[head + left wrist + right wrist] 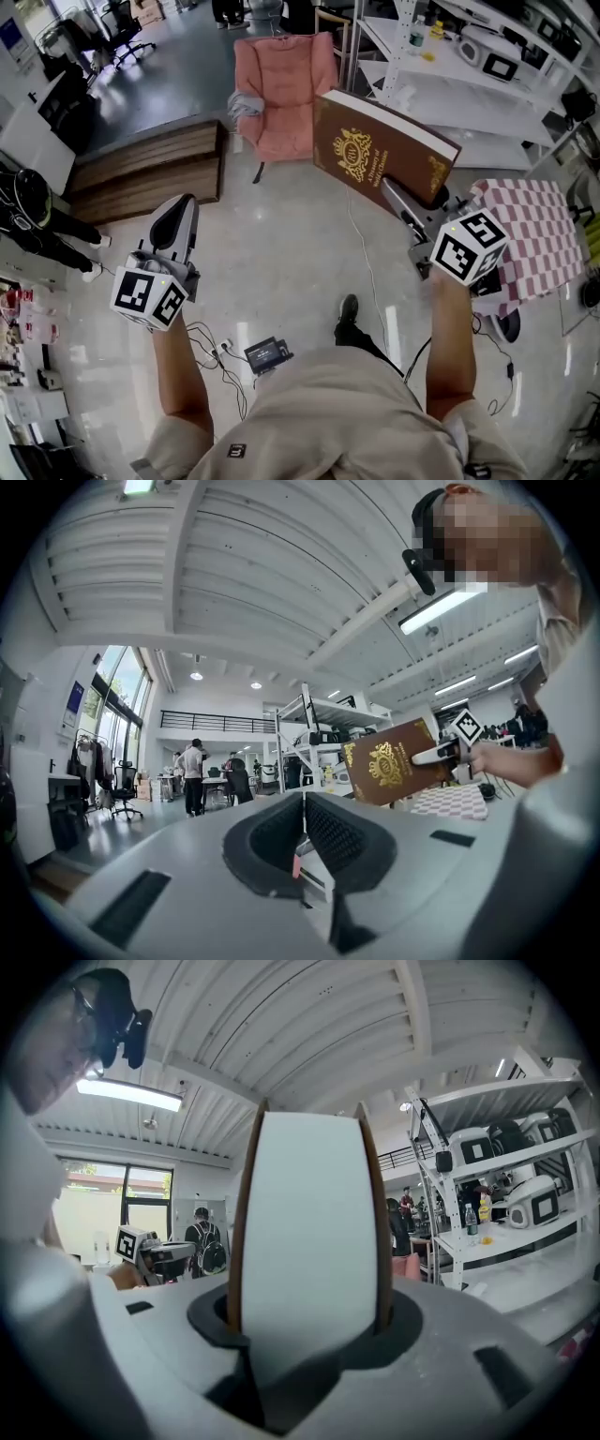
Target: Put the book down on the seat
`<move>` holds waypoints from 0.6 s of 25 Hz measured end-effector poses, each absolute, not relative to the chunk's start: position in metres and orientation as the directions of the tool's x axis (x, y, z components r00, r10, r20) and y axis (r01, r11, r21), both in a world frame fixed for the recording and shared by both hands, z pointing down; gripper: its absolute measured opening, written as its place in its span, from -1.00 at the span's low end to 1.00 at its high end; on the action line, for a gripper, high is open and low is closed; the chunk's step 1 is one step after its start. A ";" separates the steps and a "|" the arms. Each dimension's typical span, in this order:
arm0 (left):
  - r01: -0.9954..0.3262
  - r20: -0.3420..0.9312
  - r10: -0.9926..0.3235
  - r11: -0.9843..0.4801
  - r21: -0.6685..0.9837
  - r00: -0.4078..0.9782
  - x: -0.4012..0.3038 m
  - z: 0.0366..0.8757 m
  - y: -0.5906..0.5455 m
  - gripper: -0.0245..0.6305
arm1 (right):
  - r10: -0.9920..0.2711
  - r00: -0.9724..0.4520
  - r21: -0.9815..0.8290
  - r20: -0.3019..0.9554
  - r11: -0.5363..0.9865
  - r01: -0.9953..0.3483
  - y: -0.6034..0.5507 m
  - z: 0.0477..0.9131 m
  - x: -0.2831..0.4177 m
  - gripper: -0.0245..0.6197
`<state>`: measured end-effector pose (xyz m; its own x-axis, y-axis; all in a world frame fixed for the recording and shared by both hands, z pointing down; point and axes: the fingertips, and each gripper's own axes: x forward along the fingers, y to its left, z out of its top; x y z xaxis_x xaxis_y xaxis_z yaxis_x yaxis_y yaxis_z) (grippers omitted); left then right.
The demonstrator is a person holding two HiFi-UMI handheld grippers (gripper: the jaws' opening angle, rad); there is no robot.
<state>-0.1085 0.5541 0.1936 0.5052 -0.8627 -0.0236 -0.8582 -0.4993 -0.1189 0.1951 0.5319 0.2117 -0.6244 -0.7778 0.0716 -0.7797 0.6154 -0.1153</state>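
Beige clothing and two bare forearms fill the bottom of the head view, each hand gripping a tool topped by a marker cube. On the person's left, the left gripper (178, 208) hangs over the pale floor (281, 272) with its jaws pressed together and nothing between them. The right gripper (400, 200) has its jaws clamped on the lower edge of a thick maroon book (375, 155), which is held tilted in the air with its gold-crested cover facing up. The book is in front of the pink armchair (281, 94) and touches neither the chair nor the floor. A pink-and-white checked cloth (534, 239) lies just right of that gripper, and a low wooden platform (150, 173) is off to the left. White shelving (450, 75) beside the armchair carries white machines, and only the right gripper view shows a bottle (472, 1220) standing on one shelf. That view shows just the book's white page edge between its two brown covers, bulging out from between the jaws. The left gripper view shows the whole crest on the cover, and people standing (194, 775) far back in the hall. A small black device (267, 353) with cables lies on the floor near the person's shoe (348, 309).
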 end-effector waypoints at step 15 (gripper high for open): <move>-0.879 -0.017 -0.885 -0.460 -0.125 0.466 -0.016 0.200 0.389 -0.90 | -0.698 -0.711 -0.132 0.084 0.700 -0.702 0.346 0.218 0.262 -0.25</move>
